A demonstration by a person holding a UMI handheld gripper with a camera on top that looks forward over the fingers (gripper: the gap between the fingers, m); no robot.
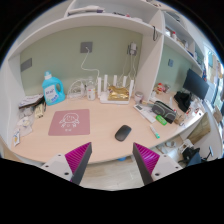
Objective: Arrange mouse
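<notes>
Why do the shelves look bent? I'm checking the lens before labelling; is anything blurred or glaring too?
Gripper view: wide-angle distortion bows the shelves and the desk edge; lighting is soft and even, no strong glare; the mouse casts only a faint shadow; the open gripper looks slightly soft up close.

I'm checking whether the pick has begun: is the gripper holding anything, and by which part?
Nothing is held. The gripper is open with empty fingers; the mouse lies on the desk just ahead of them, untouched.
</notes>
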